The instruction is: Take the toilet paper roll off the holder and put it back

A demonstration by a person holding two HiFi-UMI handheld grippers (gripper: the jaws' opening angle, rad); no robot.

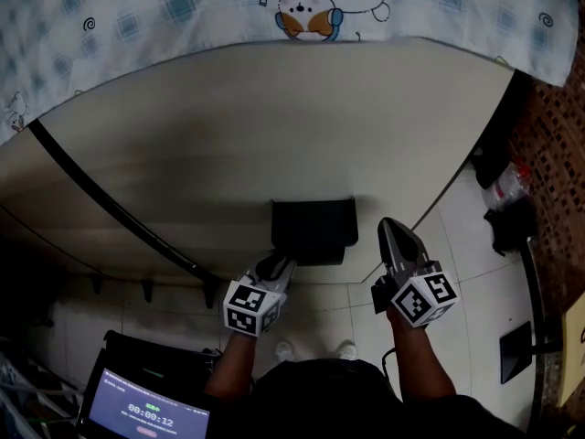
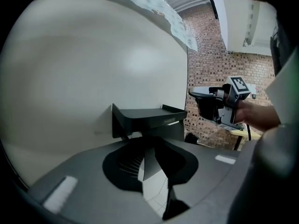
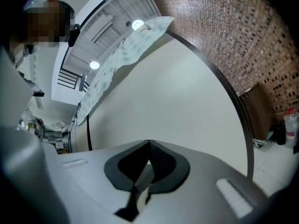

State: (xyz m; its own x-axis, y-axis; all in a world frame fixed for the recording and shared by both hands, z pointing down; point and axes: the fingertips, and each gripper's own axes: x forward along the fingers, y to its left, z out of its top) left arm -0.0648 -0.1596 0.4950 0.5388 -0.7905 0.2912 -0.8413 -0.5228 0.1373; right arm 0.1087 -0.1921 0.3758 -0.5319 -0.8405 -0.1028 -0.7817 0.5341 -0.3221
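A black toilet paper holder [image 1: 313, 231] with a flat shelf on top is fixed to the beige wall panel. No paper roll shows in any view. My left gripper [image 1: 274, 263] hangs just below the holder's left end. In the left gripper view the holder [image 2: 149, 118] sits right beyond the jaws. The left gripper [image 2: 145, 149] has its jaws a little apart with nothing between them. My right gripper [image 1: 390, 225] stands right of the holder, pointing at the wall, shut and empty. It also shows from the side, the right gripper [image 2: 192, 93] level with the shelf. The right gripper [image 3: 149, 143] faces bare wall.
A patterned cloth [image 1: 274, 3] hangs over the top of the panel. A black strip [image 1: 110, 204] runs slantwise down the wall at left. Brick wall [image 1: 558, 154], dark bags and a bottle [image 1: 507, 199] are at right. A lit screen [image 1: 151, 414] stands at lower left.
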